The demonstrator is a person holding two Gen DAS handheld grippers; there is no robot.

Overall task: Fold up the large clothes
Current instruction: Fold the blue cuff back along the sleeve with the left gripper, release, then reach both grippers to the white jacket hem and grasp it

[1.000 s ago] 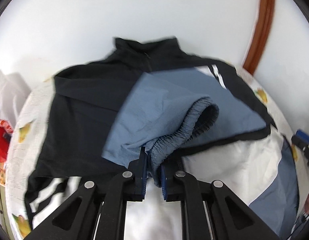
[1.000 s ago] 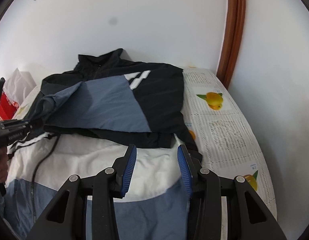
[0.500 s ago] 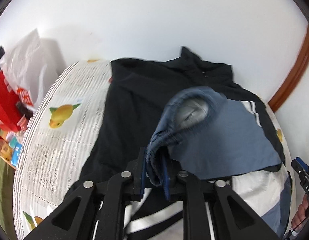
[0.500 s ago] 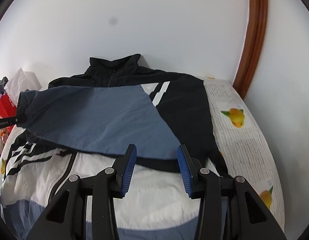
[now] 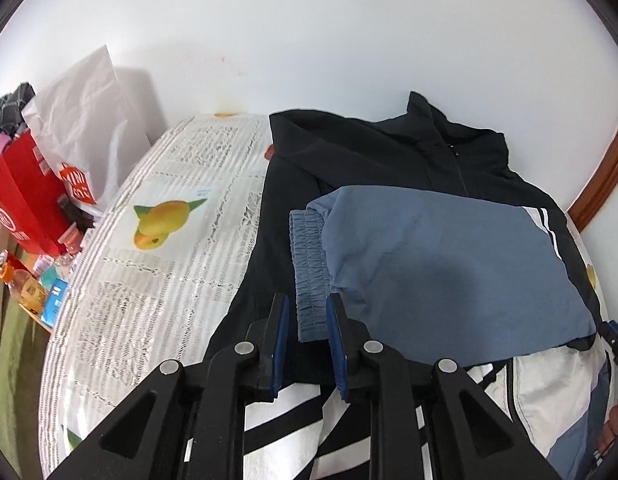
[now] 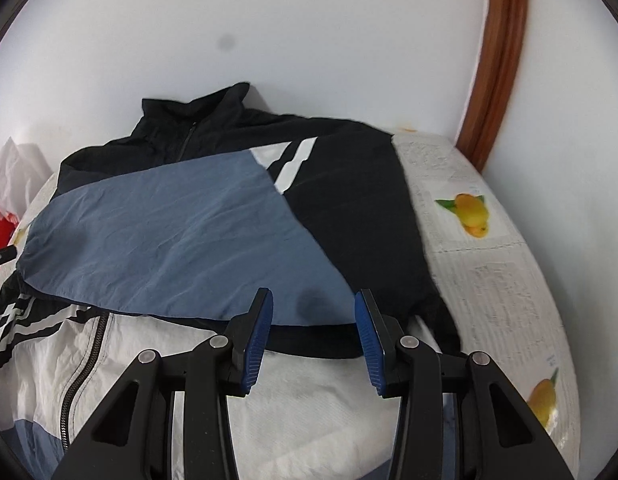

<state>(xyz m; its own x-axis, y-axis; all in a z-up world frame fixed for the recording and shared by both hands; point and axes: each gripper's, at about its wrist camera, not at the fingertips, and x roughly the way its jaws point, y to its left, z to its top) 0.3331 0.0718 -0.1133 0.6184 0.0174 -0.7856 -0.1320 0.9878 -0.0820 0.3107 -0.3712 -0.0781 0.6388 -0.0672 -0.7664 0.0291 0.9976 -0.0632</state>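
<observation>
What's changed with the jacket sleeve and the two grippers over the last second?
The left gripper carried the blue sleeve across the jacket toward its left side, then let go: its jaws now stand apart and the cuff lies flat on the black chest. The right gripper stayed open over the jacket, holding nothing. The fruit-print cloth looks unmoved.

Domestic room, likely a home. Counter covered by white lace-pattern tablecloth with printed yellow fruit (image 5: 161, 220), pushed against plain white wall (image 5: 309, 40). Red shopping bag (image 5: 25, 200), white plastic bag (image 5: 89, 92) at left of frame; brown wooden door frame (image 6: 497, 60) upper right.
</observation>
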